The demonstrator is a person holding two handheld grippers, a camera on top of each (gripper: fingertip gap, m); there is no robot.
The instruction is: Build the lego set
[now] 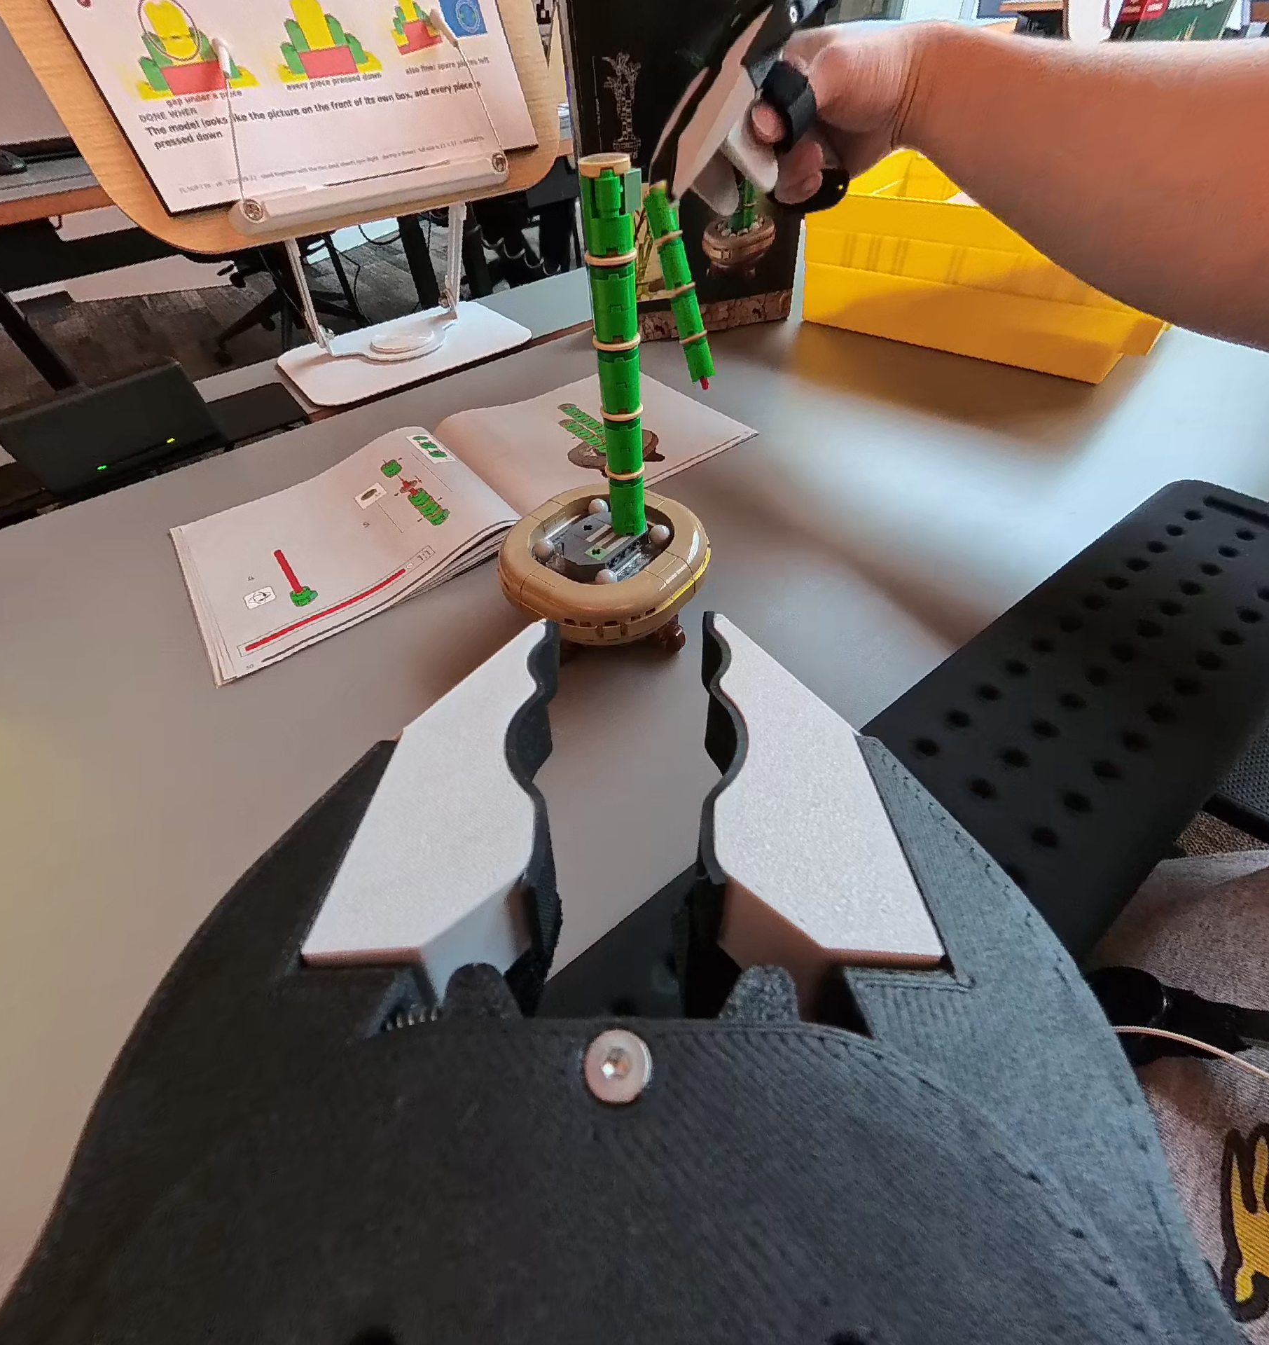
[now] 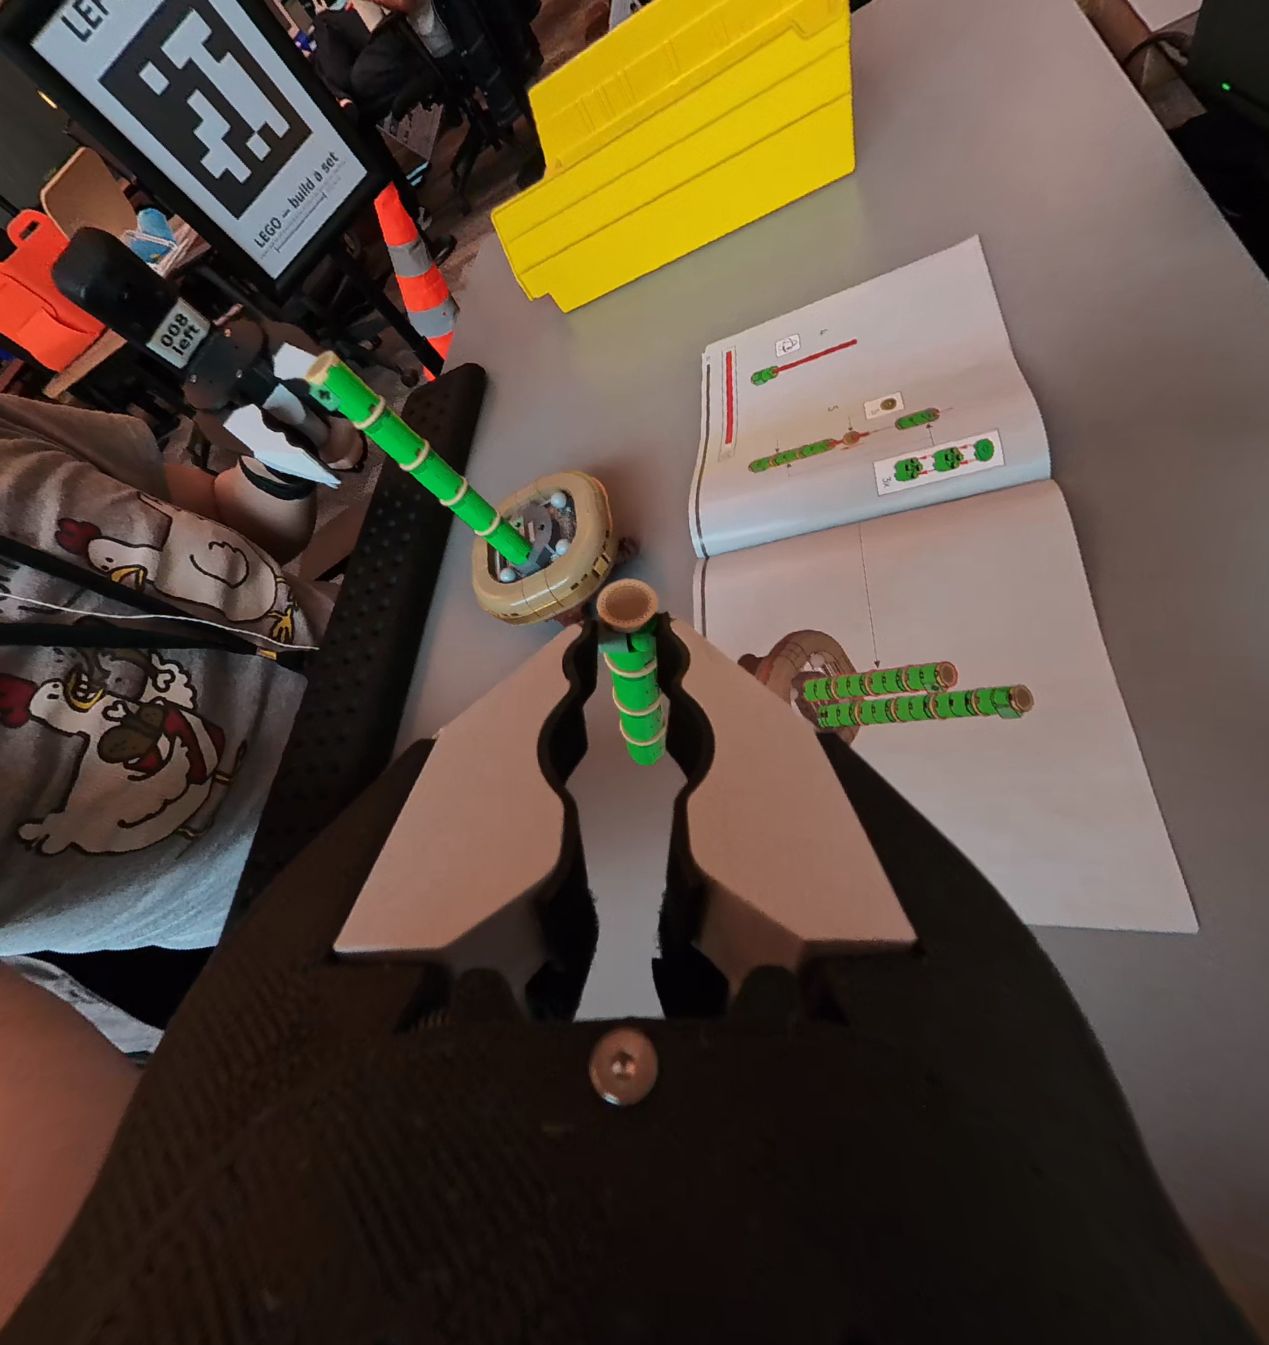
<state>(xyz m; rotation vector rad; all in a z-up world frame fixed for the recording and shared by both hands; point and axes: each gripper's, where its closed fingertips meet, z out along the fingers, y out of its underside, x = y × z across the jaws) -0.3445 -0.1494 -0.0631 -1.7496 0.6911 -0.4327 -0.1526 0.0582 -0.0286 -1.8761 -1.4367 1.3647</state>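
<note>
A tan round Lego pot (image 1: pixel 602 575) stands on the grey table with a tall green bamboo stalk (image 1: pixel 617 342) upright in it. My left gripper (image 1: pixel 628 633) is open and empty, just in front of the pot's base. My right gripper (image 1: pixel 671 189) comes in from the upper right, shut on the top of a shorter green stalk (image 1: pixel 679 291) that hangs beside the tall one, above the pot. In the right wrist view, my right gripper (image 2: pixel 626 640) clamps this short stalk (image 2: pixel 639 699) near its tan cap, over the pot (image 2: pixel 544 560) and next to the tall stalk (image 2: pixel 413 451).
An open instruction booklet (image 1: pixel 370 531) lies left of and behind the pot, also seen in the right wrist view (image 2: pixel 908 509). A yellow bin (image 1: pixel 966 276) and the set's box (image 1: pixel 748 291) stand at the back. A sheet stand (image 1: pixel 399 342) is back left. A black perforated panel (image 1: pixel 1126 691) lies right. The grippers' ends are close to 30 cm from one another. My left gripper's tips are some 20 cm from the black perforated panel (image 1: pixel 1126 691).
</note>
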